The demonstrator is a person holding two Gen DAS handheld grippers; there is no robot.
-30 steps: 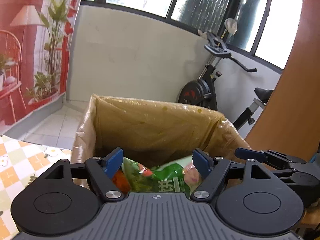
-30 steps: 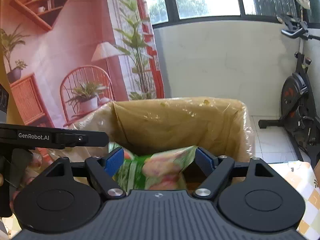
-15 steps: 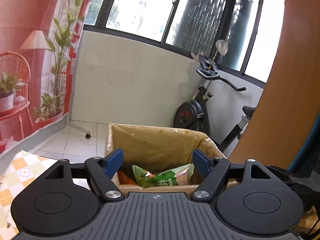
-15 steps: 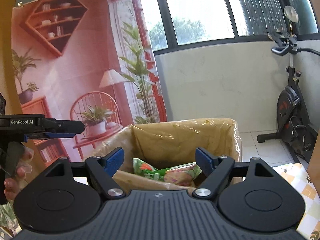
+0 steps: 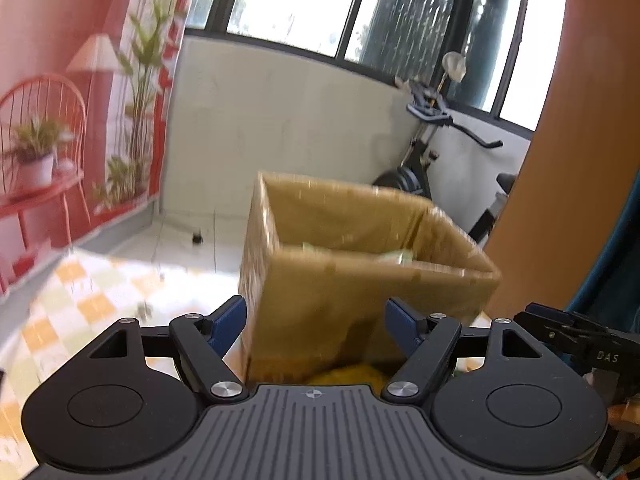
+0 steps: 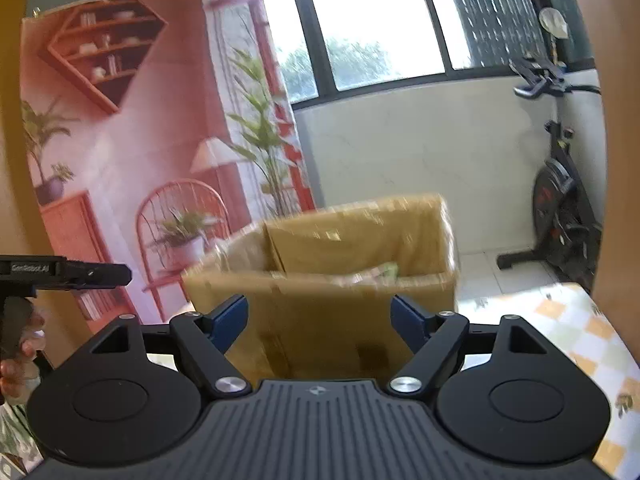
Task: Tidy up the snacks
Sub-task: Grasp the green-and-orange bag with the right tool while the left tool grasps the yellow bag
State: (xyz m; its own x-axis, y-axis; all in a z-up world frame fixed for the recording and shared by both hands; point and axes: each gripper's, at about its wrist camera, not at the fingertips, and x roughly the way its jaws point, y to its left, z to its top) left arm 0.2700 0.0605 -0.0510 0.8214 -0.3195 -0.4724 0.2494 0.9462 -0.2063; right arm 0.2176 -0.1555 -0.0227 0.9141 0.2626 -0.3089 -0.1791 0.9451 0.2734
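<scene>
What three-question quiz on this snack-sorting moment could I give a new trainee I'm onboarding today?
1. True or false: the left gripper grips a snack.
2. What stands ahead of both grippers? A) a cardboard box B) a metal bucket
3. What shows just above the near rim inside the cardboard box?

Key:
1. False; its jaws stand wide apart, as do those of the right gripper.
2. A.
3. The top of a green snack bag.
</scene>
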